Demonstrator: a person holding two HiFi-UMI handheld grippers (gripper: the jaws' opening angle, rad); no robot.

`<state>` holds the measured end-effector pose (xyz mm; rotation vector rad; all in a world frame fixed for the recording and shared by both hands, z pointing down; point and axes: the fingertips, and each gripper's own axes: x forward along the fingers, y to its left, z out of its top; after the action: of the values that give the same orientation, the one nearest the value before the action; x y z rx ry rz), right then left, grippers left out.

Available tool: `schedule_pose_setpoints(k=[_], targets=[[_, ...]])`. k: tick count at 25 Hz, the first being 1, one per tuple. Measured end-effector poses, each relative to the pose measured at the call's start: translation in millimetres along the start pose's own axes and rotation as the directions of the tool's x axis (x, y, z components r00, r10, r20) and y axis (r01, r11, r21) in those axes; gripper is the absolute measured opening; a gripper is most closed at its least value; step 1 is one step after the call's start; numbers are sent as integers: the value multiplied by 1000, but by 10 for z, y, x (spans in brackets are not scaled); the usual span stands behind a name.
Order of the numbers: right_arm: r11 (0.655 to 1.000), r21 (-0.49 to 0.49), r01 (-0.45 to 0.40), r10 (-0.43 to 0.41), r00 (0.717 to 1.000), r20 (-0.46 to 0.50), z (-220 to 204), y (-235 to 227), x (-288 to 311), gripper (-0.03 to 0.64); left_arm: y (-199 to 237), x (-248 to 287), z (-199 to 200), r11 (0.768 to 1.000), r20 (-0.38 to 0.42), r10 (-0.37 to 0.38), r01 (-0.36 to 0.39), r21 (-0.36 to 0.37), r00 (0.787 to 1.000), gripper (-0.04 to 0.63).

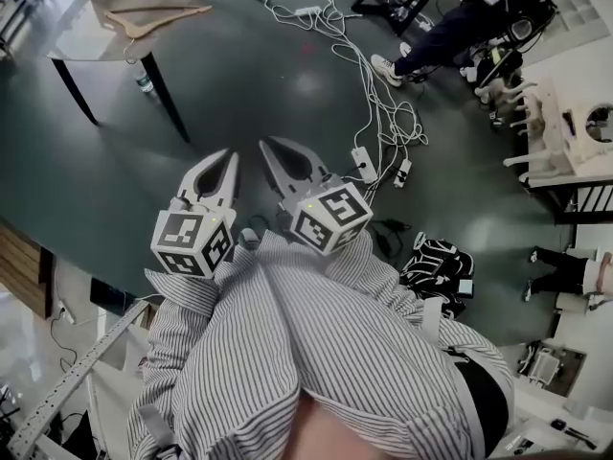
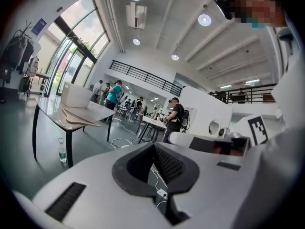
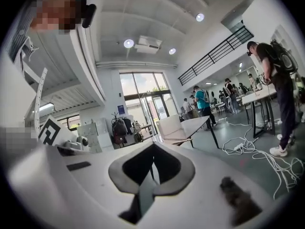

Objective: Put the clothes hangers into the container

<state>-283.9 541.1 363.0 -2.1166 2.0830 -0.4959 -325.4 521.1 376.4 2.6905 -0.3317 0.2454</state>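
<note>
Striped shirt (image 1: 316,353) fills the bottom of the head view, and both tools are held close in front of it, side by side over the floor (image 1: 115,180). The left gripper (image 1: 227,159) is clenched on nothing: in its own view the tips (image 2: 153,145) meet with only the room showing past them. The right gripper (image 1: 271,148) is likewise closed and empty, its tips (image 3: 153,146) together. Both point roughly level toward the surface (image 1: 81,44), which I judge to be a carrying posture for an approach, not a reach.

The hangers (image 1: 158,15) lie in a loose wooden pile at the near edge of the surface, well apart from either gripper (the left gripper view shows them stacked flat (image 2: 78,118), overhanging the edge a little). Just behind them stands the container (image 2: 76,95), a pale box on the same surface, so the transfer should be a short lift once a hanger is taken. None is in it that I can see.

White cables (image 1: 383,113) trail across the floor to the right, and a bottle (image 1: 144,82) stands under the surface by its leg. Neither lies between the grippers and the pile.

The jaws will need to open before any grasp.
</note>
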Motion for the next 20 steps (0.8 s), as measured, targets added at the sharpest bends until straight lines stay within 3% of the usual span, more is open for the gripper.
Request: schedule_pose_setpoints(k=[9, 18, 20], targets=[[997, 20, -70, 72, 995, -66, -56, -92, 490, 15, 308, 337, 94, 1000, -32, 12, -12, -6, 999, 11], [1000, 11, -19, 20, 998, -55, 192, -517, 1407, 14, 1045, 950, 530, 999, -55, -20, 21, 25, 998, 11], [1000, 13, -2, 3, 998, -58, 217, -586, 1633, 14, 1196, 1086, 674, 997, -59, -30, 34, 70, 998, 11]])
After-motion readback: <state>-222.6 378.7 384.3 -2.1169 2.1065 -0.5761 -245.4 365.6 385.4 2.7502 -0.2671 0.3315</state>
